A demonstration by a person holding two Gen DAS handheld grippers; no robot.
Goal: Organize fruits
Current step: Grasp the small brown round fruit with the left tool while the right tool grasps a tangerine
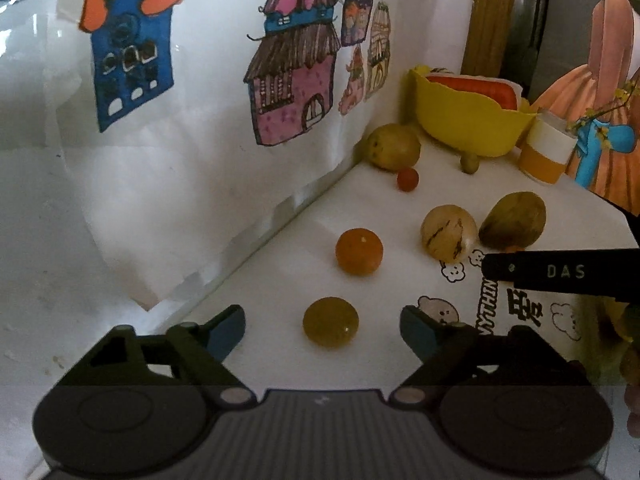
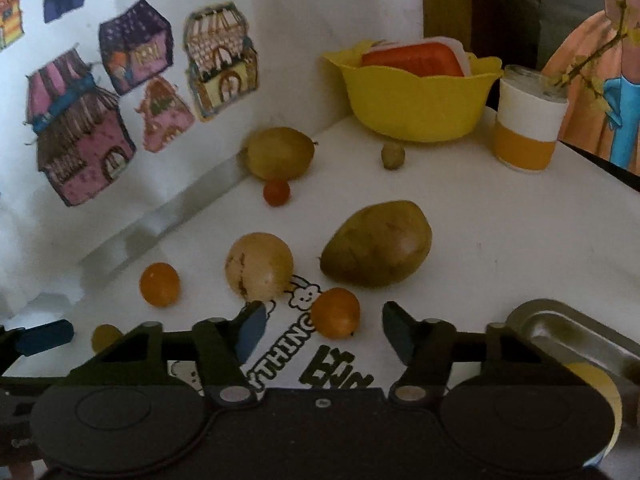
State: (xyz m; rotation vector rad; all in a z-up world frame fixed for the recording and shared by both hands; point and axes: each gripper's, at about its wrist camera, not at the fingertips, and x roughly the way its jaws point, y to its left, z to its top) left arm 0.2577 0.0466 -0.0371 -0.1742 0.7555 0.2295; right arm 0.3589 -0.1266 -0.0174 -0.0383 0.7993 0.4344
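You're holding your left gripper wide open around an amber fruit on the white table, not touching it. You're keeping your right gripper equally wide, an orange fruit sitting between its fingertips.

Both fisheye views dim, soft overall. Strong barrel distortion; corners vignetted black. White paper-covered wall brightest in left wrist view, washed out lower left. Round amber-yellow fruit casts only faint shadow. Wall drawings slightly blurred.
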